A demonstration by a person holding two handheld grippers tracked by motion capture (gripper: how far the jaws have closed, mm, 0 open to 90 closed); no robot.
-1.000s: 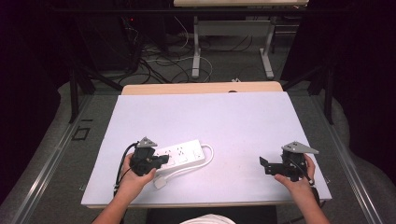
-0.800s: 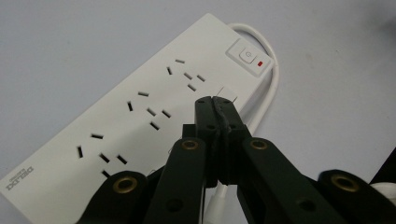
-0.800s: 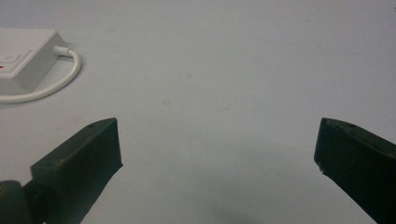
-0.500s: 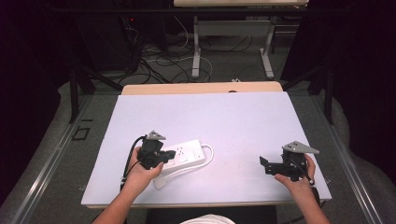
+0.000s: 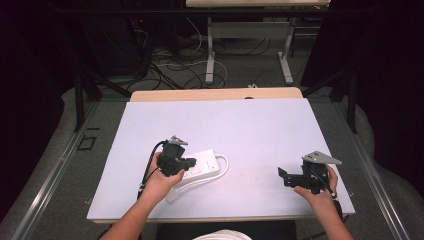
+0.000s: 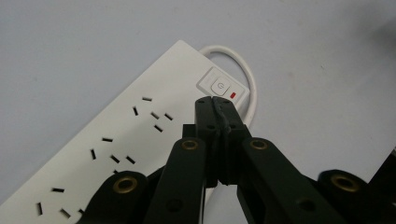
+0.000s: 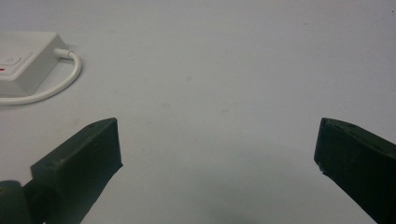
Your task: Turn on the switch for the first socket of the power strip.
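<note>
High view: left gripper (image 5: 184, 162) sat over the power strip (image 5: 206, 165) at 7 o'clock on the table (image 5: 250, 130); right gripper (image 5: 289, 176) at 4 o'clock, well apart.
Left gripper view: jaws pressed together, tips just below the switch (image 6: 220, 86).
Right gripper view: jaws spread wide, strip at 10 o'clock.

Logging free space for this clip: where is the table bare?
Bare: the white table top beyond the white power strip, and between it and the right gripper. Crowded: near-left, where the shut left gripper hovers over the strip.
</note>
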